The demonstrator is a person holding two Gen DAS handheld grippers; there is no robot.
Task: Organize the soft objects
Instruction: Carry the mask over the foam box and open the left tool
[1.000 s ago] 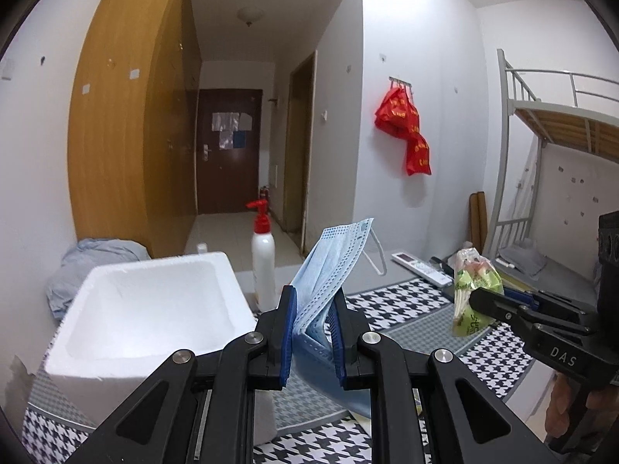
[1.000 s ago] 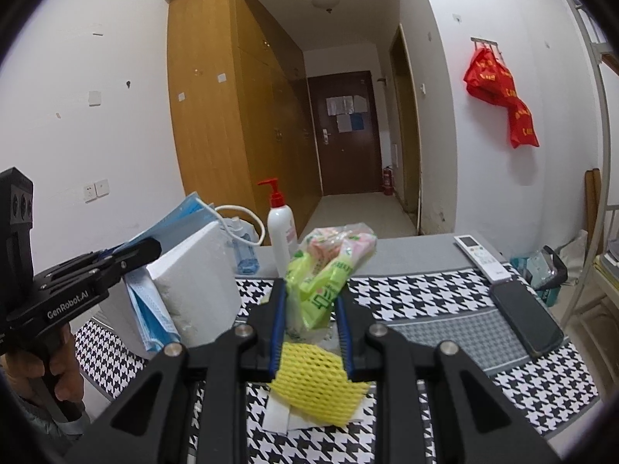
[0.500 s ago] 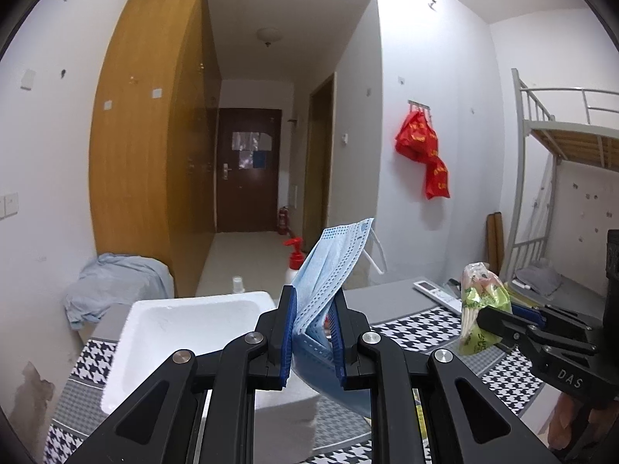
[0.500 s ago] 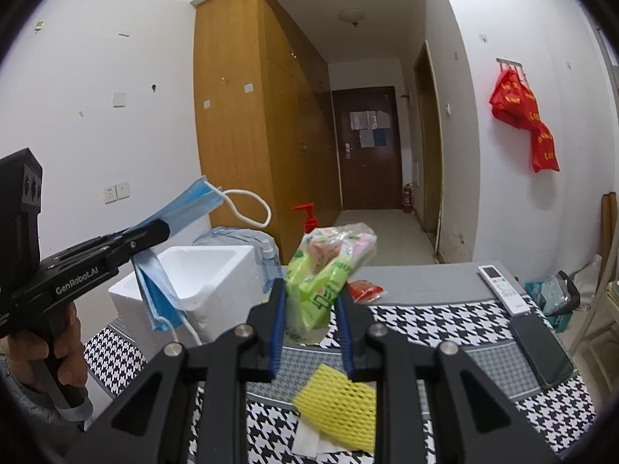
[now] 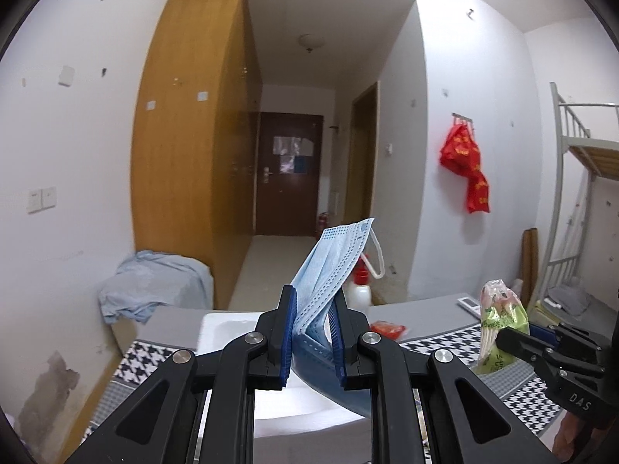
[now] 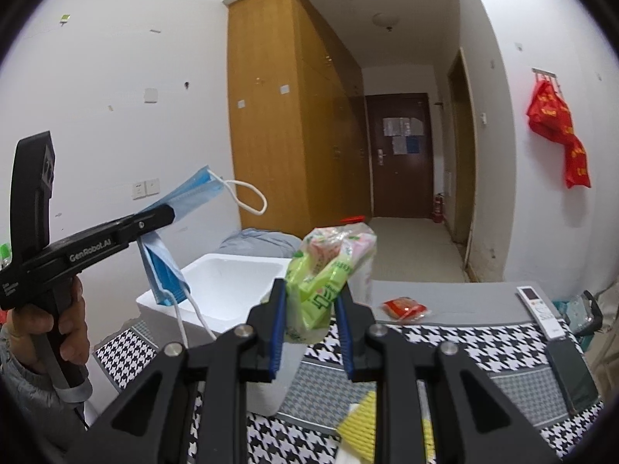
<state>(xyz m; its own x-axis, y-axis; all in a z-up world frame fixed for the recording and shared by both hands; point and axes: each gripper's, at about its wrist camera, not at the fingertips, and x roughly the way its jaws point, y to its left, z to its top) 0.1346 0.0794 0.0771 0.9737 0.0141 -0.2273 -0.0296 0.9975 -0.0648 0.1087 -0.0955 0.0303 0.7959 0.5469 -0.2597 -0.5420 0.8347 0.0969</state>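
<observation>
My left gripper (image 5: 312,309) is shut on a blue face mask (image 5: 332,259), whose white ear loop hangs off its top right. In the right wrist view the same left gripper (image 6: 162,214) holds the face mask (image 6: 185,197) up in the air above a white foam box (image 6: 232,290). My right gripper (image 6: 311,301) is shut on a green and pink tissue pack (image 6: 329,266), beside and just right of the box. The tissue pack (image 5: 501,321) shows at the right of the left wrist view. Part of the foam box (image 5: 228,328) lies below the left fingers.
A houndstooth cloth (image 6: 464,344) covers the table. On it lie a small red packet (image 6: 404,306), a white remote (image 6: 539,309), a dark phone (image 6: 572,375) and a yellow foam net (image 6: 359,425). A red-capped pump bottle (image 5: 359,290) stands behind the box. A person's hand (image 6: 42,328) grips the left handle.
Both grippers have risen and swung left with their loads. The foam box has dropped lower in the left view, and the yellow net has slid down to the right view's bottom edge.
</observation>
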